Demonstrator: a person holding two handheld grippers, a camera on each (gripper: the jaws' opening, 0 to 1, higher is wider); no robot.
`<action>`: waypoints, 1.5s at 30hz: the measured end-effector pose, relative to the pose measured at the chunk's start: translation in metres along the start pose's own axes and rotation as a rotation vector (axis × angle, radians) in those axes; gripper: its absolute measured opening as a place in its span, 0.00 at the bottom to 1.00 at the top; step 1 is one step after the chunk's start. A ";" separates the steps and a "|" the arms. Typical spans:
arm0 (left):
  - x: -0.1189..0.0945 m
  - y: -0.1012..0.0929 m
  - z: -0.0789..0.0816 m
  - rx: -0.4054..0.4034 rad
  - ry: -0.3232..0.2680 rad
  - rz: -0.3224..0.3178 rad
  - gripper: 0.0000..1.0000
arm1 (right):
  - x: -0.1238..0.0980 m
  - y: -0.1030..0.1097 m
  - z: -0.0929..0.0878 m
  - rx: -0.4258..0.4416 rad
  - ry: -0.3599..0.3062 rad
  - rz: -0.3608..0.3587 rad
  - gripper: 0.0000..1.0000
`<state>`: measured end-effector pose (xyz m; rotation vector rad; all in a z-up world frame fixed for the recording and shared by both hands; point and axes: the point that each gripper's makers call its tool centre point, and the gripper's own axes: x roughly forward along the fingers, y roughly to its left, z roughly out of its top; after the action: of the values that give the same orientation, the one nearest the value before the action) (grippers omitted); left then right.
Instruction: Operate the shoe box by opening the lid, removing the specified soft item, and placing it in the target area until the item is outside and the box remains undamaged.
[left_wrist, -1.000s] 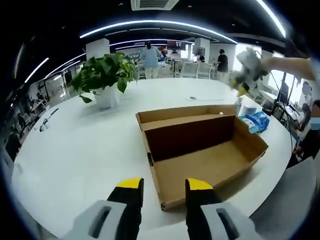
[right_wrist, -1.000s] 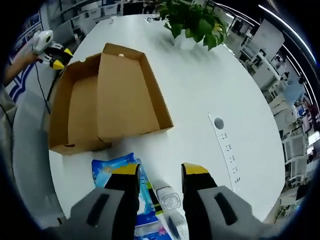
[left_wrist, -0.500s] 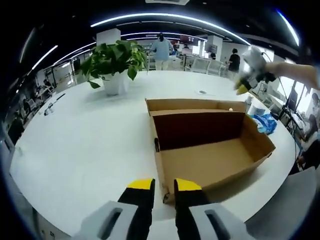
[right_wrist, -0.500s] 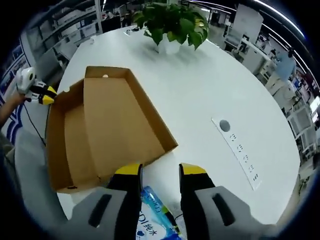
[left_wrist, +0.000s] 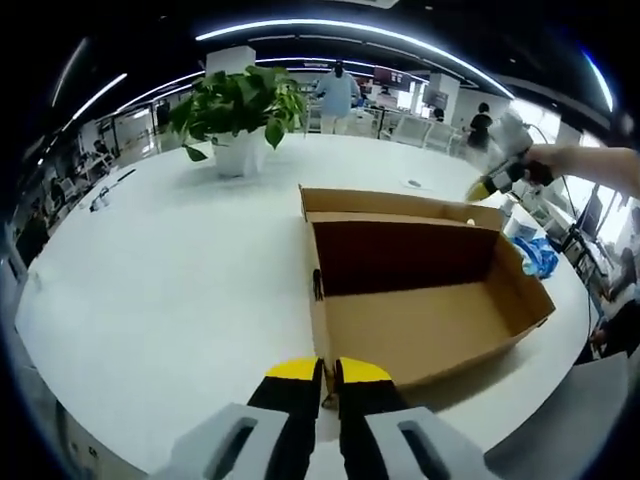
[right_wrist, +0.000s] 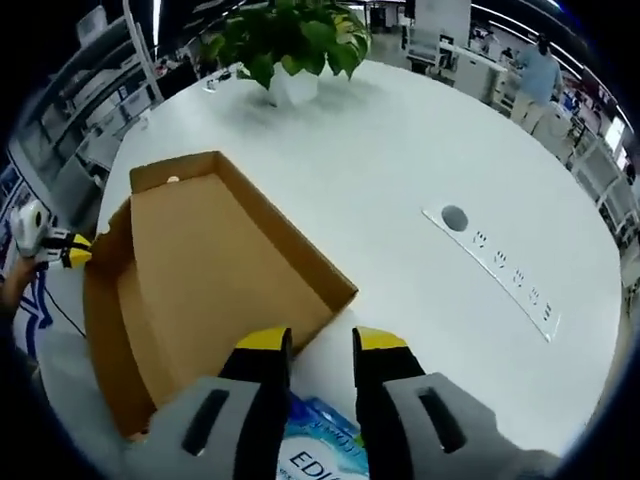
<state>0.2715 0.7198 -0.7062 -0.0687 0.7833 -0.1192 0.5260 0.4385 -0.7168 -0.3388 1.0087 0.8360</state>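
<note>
The brown cardboard shoe box (left_wrist: 420, 320) lies open on the white table (left_wrist: 170, 290), and its inside looks empty. Its lid (left_wrist: 390, 205) stands up along the far side. My left gripper (left_wrist: 328, 372) is at the box's near left corner, jaws closed down to a thin gap with the wall's edge between them. It also appears as the left gripper (right_wrist: 48, 245) at that corner. The soft blue packet (left_wrist: 540, 255) lies on the table beside the box. My right gripper (right_wrist: 320, 342) hovers open above the blue packet (right_wrist: 315, 445), apart from it.
A potted plant (left_wrist: 240, 110) stands at the far side of the round table. A socket strip (right_wrist: 500, 270) is set into the tabletop to the right of the box. A hand (left_wrist: 590, 165) holds the right gripper (left_wrist: 505, 165). People stand far behind.
My left jaws went from wide open to almost together at the box's near corner. The right jaws narrowed a little, and that gripper's view swung over the table.
</note>
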 end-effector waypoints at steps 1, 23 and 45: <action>0.000 0.000 0.000 0.000 0.000 0.000 0.05 | 0.003 0.000 0.000 0.017 0.000 -0.002 0.20; 0.000 -0.001 -0.001 -0.015 0.000 -0.012 0.04 | 0.010 -0.004 0.004 0.237 -0.021 -0.062 0.03; -0.001 -0.001 -0.003 -0.013 0.005 -0.030 0.05 | -0.045 0.010 0.034 0.163 -0.201 -0.109 0.01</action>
<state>0.2685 0.7183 -0.7077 -0.0931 0.7878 -0.1428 0.5273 0.4457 -0.6599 -0.1655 0.8565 0.6698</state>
